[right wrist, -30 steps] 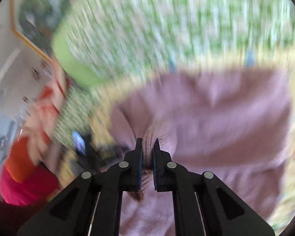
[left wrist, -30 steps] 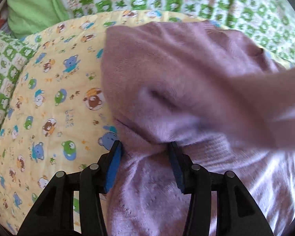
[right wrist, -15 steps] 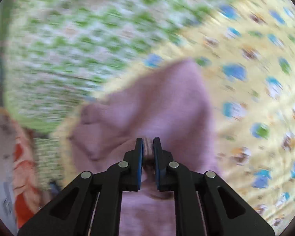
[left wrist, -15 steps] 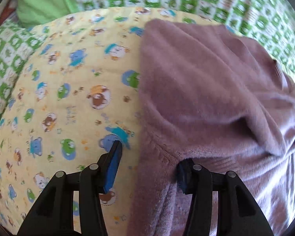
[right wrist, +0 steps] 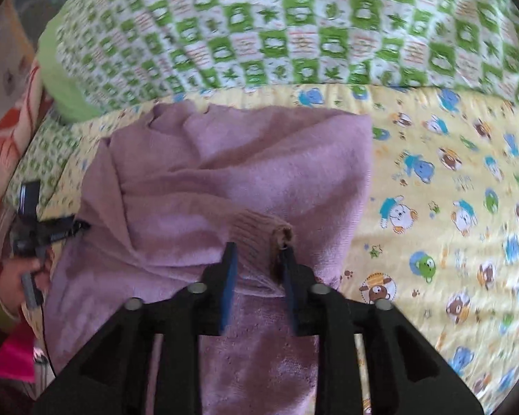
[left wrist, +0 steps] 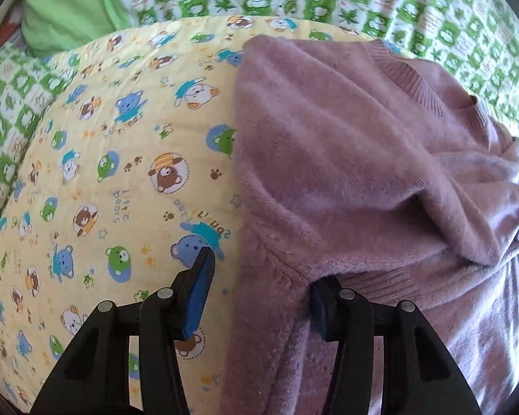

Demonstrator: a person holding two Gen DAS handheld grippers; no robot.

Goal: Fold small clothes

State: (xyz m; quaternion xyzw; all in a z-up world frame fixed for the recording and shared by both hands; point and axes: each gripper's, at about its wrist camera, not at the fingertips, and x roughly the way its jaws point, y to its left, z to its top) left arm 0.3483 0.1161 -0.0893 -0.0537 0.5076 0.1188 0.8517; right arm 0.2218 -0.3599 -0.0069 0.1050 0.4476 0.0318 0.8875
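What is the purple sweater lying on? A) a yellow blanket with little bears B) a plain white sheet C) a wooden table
A: the purple sweater is spread over a yellow blanket printed with cartoon bears and the words "little bears".

A mauve knit sweater [left wrist: 346, 145] lies rumpled, partly folded, on the yellow bear-print quilt [left wrist: 97, 180].

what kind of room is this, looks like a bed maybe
Most likely a bed in a home: a purple sweater lies on a yellow bear-print quilt, with a green checked blanket bunched up behind it.
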